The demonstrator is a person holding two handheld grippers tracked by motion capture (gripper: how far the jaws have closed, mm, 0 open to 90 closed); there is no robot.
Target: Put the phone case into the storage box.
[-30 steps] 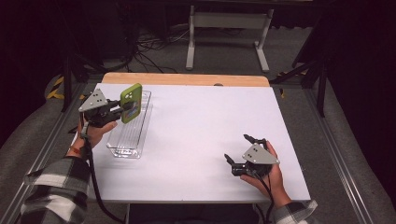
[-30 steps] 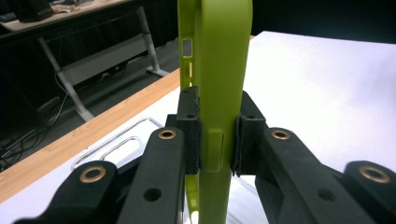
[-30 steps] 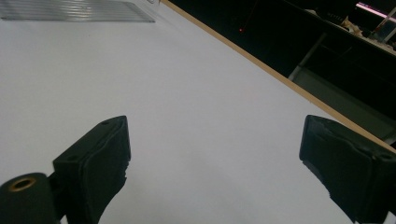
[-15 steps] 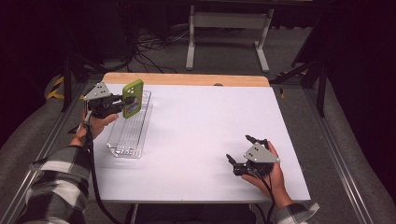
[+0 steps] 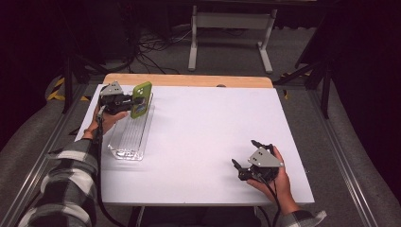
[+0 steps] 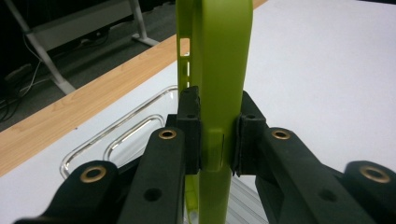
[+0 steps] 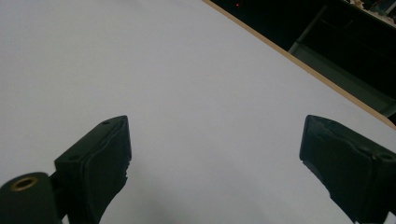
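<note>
The left claw [image 6: 217, 140] is clenched on the green phone case [image 6: 219, 70] — held upright, edge-on between its pads — above the clear tray [image 5: 130, 142].

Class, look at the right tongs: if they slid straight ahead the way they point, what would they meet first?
Probably nothing: the right tongs stand open over the bare white table, and the way looks free up to its wooden far edge.

The green case [image 6: 219, 70] runs off the top and bottom edges in the left gripper view — its ends are cut off. The tray [image 6: 116, 135] behind it is mostly hidden by the fingers [image 6: 189, 126]; in the high view its contents are too small to tell.
</note>
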